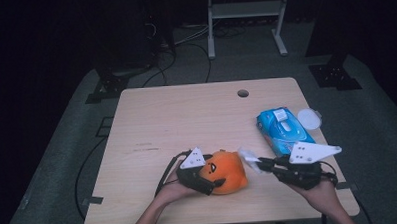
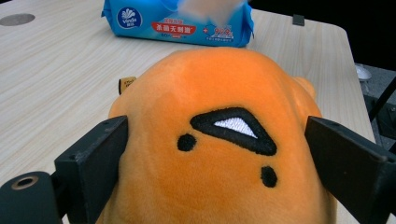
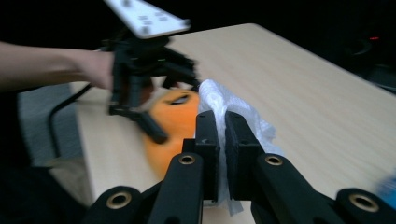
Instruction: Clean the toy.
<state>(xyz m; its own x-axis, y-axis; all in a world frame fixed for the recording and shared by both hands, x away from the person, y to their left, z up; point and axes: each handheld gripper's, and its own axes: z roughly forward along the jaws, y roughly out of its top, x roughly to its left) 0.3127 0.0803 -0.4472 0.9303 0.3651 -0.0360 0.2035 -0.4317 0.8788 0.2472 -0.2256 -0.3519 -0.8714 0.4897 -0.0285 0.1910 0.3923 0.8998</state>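
The left gripper [image 1: 209, 180] clamps its 2 jaws on the soft, squashy orange plush [image 2: 219, 140], best held at its flanks, while the right gripper [image 3: 222, 126] pinches a thin, limp, tearable wipe [image 3: 236, 116] just beside it.

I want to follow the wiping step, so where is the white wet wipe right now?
In the high view the wet wipe is pinched in the right hand-held gripper, just right of the orange plush toy near the table's front edge.
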